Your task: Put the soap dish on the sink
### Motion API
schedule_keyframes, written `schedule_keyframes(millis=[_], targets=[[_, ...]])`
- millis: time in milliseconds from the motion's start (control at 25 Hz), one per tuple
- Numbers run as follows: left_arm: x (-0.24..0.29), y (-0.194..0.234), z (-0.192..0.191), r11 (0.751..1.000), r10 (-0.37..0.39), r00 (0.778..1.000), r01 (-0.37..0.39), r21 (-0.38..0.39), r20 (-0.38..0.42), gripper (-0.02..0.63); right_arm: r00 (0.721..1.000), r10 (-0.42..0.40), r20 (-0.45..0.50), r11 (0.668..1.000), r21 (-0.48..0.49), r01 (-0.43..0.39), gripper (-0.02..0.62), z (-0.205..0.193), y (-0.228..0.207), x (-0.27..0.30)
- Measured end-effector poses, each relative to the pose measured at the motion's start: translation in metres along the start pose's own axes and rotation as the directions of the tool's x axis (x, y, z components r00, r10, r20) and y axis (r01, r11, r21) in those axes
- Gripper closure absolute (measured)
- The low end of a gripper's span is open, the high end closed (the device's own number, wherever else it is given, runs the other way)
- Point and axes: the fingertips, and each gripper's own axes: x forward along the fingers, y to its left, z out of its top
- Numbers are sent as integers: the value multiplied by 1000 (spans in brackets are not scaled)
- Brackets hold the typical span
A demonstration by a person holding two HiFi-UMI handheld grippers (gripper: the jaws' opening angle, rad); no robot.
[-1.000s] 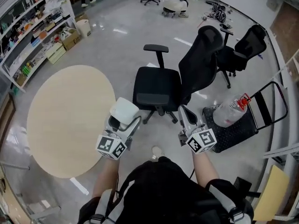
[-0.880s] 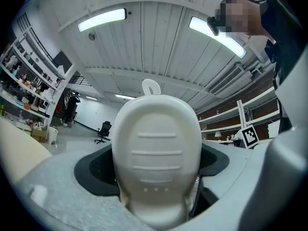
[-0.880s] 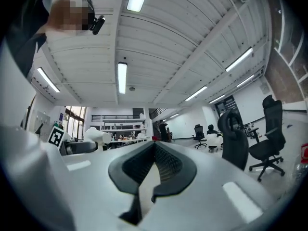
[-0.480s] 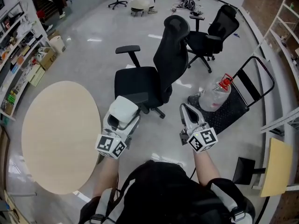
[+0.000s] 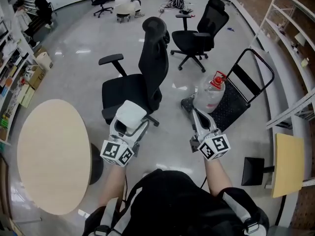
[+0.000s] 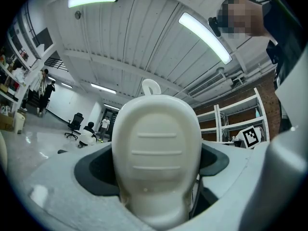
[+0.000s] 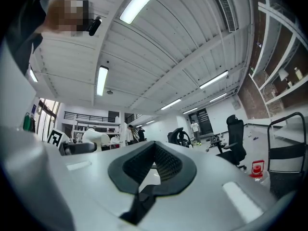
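**Soap dish held in left gripper; right gripper closed and empty**

Left gripper (image 5: 127, 131): held low in front of the person, jaws pointing forward and away from the body. The jaws are clamped on the soap dish (image 5: 131, 114), a white, rounded piece that stands out past the fingertips. In the left gripper view the soap dish (image 6: 156, 153) fills the space between the jaws. Three shallow ribs run across its face, and a small loop shows at its far end. The marker cube (image 5: 117, 153) sits at the near end of this gripper, next to the person's hand.

Right gripper (image 5: 199, 123): level with the left gripper, apart from it and pointing the same way. In its own view the right gripper (image 7: 153, 170) has its dark ribbed pads drawn together. Only a thin slit of light shows between them, and nothing is held.

Surroundings: a black office chair (image 5: 142, 77) stands on the floor beyond the left gripper. A round pale table (image 5: 49, 156) lies off to that gripper's outer side, well apart. Just beyond the right gripper a clear water jug (image 5: 209, 93) with a red cap rests on a black hand trolley (image 5: 236, 100). A second black chair (image 5: 202, 31) stands farther ahead. Metal shelving (image 5: 290, 33) runs along the right gripper's outer side.
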Motion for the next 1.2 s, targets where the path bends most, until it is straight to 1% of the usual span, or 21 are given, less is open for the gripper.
schedule_keyframes(millis=[280,440,560,720,920,1040,1200], targets=[[49,-53,-20,994,-109,994,109,-14,-21,140,994,-105,31,994,-8,105,589,16,-51,-50],[76,-88,-30,983,-181,983,180,-25,-28,140,983,-172,57,985,-9,173,589,27,-78,-82],[97,-117,-37,971,-236,971,235,-32,-36,140,970,-233,72,972,-7,234,589,32,-100,-112],[122,-160,-51,950,-314,948,313,-17,-48,140,949,-304,86,952,-5,305,589,37,-128,-153],[148,-212,-70,913,-405,913,401,-68,-44,140,919,-379,105,924,-9,382,589,43,-156,-200],[161,-241,-83,890,-453,891,448,-86,-42,140,899,-422,121,904,-14,426,589,44,-170,-226],[174,-275,-95,865,-499,865,492,-100,-50,140,869,-478,128,875,-22,484,589,48,-184,-266]])
